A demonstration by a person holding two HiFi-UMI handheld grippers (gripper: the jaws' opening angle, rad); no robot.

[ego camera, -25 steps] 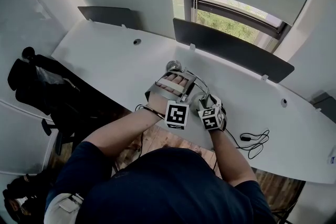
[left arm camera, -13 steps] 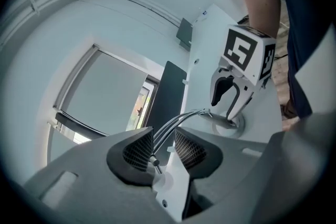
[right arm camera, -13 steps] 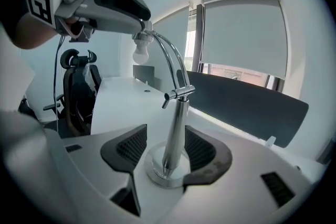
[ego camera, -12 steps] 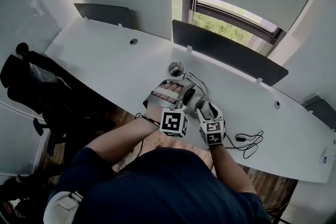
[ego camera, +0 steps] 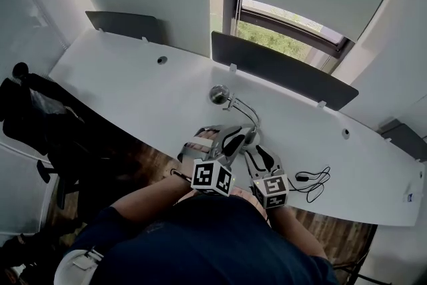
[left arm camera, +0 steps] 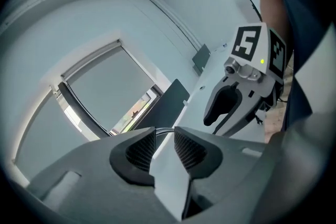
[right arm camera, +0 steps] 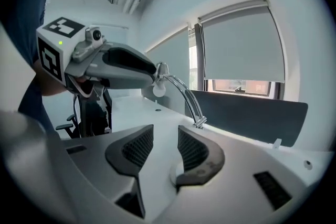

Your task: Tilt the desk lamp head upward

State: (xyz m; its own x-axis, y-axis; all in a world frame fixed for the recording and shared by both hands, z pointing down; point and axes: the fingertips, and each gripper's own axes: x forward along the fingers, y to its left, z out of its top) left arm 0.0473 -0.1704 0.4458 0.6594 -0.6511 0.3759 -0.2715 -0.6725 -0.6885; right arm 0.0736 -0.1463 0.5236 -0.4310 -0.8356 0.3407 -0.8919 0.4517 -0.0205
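Both tools have come back from the lamp toward the person since the earlier frames, and the left tool (ego camera: pixel 233 138), which was up beside the lamp head (ego camera: pixel 219 94), is now clear of it. The lamp head is free at the far end of its curved arm (ego camera: pixel 243 113), at about 11 o'clock from the foot of the arm. This foot stands on the white bench (ego camera: pixel 133 83) near the front edge and is partly hidden behind the left tool. In the left gripper view the pads of that tool stand a little apart, with only the bench and the thin arm far beyond in the gap. The right tool (ego camera: pixel 255 153) is just beside it at 4 o'clock. Its jaws have just been closing, but they are still apart and nothing is between them. In the right gripper view the tip of the left tool lies across the lamp head, though the head view shows them apart. A black cable (ego camera: pixel 317 178) lies on the bench at 3 o'clock from the right tool. A dark panel (ego camera: pixel 280 70) stands along the back edge at 12 o'clock, with the window (ego camera: pixel 287 37) behind it. A chair (ego camera: pixel 40 107) with dark clothing is at 9 o'clock.
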